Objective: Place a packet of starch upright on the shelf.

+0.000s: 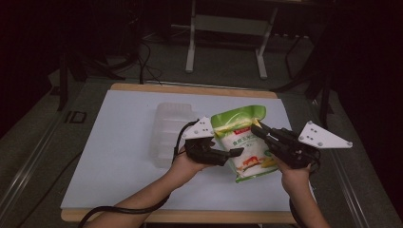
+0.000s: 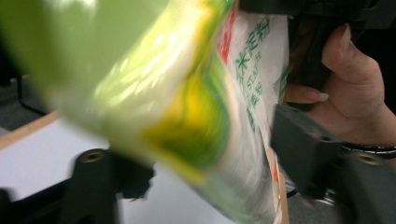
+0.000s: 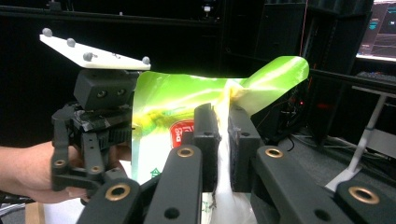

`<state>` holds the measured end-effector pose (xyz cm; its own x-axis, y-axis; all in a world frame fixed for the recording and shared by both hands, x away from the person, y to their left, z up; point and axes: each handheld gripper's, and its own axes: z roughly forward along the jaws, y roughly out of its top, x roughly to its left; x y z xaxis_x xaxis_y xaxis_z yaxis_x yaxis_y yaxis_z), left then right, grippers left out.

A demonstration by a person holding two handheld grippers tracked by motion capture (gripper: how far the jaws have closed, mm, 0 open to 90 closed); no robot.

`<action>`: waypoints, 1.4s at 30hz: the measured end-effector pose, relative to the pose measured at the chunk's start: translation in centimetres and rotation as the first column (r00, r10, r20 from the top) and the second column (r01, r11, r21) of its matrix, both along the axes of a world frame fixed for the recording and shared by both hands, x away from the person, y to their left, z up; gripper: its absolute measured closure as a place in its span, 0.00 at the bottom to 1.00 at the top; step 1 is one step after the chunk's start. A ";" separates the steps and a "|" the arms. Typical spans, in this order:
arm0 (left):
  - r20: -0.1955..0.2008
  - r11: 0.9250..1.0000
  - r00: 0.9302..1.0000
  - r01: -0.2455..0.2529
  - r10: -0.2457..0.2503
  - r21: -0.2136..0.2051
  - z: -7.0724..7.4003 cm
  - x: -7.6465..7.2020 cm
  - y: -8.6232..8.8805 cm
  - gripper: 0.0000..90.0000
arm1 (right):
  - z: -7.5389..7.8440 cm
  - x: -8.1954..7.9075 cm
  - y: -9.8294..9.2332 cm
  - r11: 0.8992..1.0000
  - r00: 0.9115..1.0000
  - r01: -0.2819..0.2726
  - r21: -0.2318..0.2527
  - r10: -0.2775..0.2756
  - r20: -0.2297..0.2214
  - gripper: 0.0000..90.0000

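Note:
A green and white food bag (image 1: 242, 142) hangs upright above the white table top (image 1: 119, 156), held between both grippers. My right gripper (image 1: 255, 127) is shut on the bag's upper right edge; in the right gripper view its jaws (image 3: 223, 116) pinch the crumpled green top (image 3: 187, 98). My left gripper (image 1: 235, 153) reaches in from the left at the bag's middle. In the left gripper view the blurred bag (image 2: 201, 116) fills the gap between the two jaws, which both touch it. The person's right hand (image 2: 355, 93) shows behind the bag.
A clear plastic tray (image 1: 168, 130) lies on the table just left of the left gripper. The table's wooden front edge (image 1: 190, 216) is near the forearms. A metal stand (image 1: 190, 47) rises on the floor behind the table. Dark surroundings on both sides.

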<state>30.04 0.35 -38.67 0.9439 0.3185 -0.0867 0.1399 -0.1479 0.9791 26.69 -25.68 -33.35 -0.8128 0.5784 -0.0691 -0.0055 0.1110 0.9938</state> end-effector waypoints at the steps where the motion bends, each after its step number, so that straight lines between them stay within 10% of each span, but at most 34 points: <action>1: -0.001 1.000 1.000 0.005 -0.005 -0.003 0.0 0.0 0.0 0.52 | 0.0 0.0 0.1 1.000 1.000 -0.003 0.003 0.003 -0.003 0.94; 13: -0.004 0.999 0.999 0.045 -0.044 0.020 -0.4 0.7 0.0 0.79 | -0.8 0.0 0.3 1.000 1.000 0.007 -0.008 -0.007 -0.001 0.94; 32: 0.036 0.988 0.995 0.088 -0.093 0.127 1.1 0.9 1.3 0.85 | -1.3 -0.1 0.6 1.000 1.000 -0.014 0.010 0.014 0.003 0.91; 42: 0.083 0.981 0.993 0.062 -0.078 0.183 1.3 2.1 3.7 0.85 | -0.7 -0.1 -1.2 0.996 1.000 0.004 0.084 -0.004 -0.005 0.52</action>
<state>32.10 4.05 -37.38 0.9659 0.2538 0.0516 0.0359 -0.3288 0.9437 26.55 -26.89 -34.03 -0.8107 0.5852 -0.0158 -0.0002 0.0268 0.9996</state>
